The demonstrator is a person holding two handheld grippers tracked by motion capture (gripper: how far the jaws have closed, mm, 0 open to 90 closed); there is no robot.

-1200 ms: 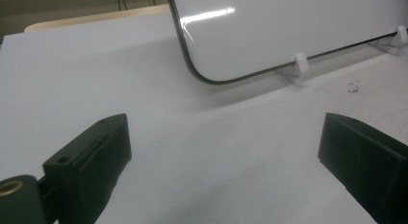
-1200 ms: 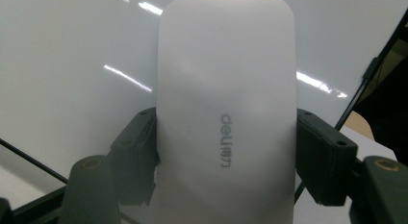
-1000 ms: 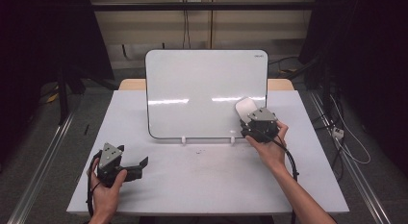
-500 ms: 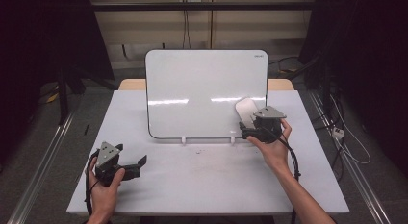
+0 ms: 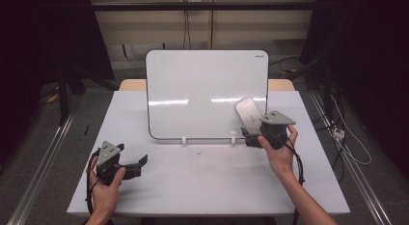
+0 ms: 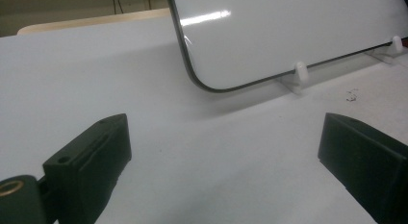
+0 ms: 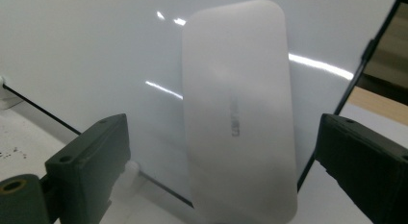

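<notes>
Item: flat white rounded-rectangle eraser pad [image 5: 249, 114], seen right of centre in the high view, resting against the lower right face of the upright white glossy board with dark rim [image 5: 202, 90].

Relation: in the right gripper view the pad [image 7: 238, 113] stands between and beyond the jaws, long axis upright, tilted slightly. The right gripper [image 5: 252, 137] is nearer by far; its jaws have just been opening and now stand wide, untouched by the pad.

Left gripper [image 5: 137, 163]: lower left, jaws wide, nothing between them, well apart from the pad.

Views: faint lettering on the pad is given by the right gripper view; the board's white clip feet [image 6: 299, 72] by the left gripper view.
</notes>
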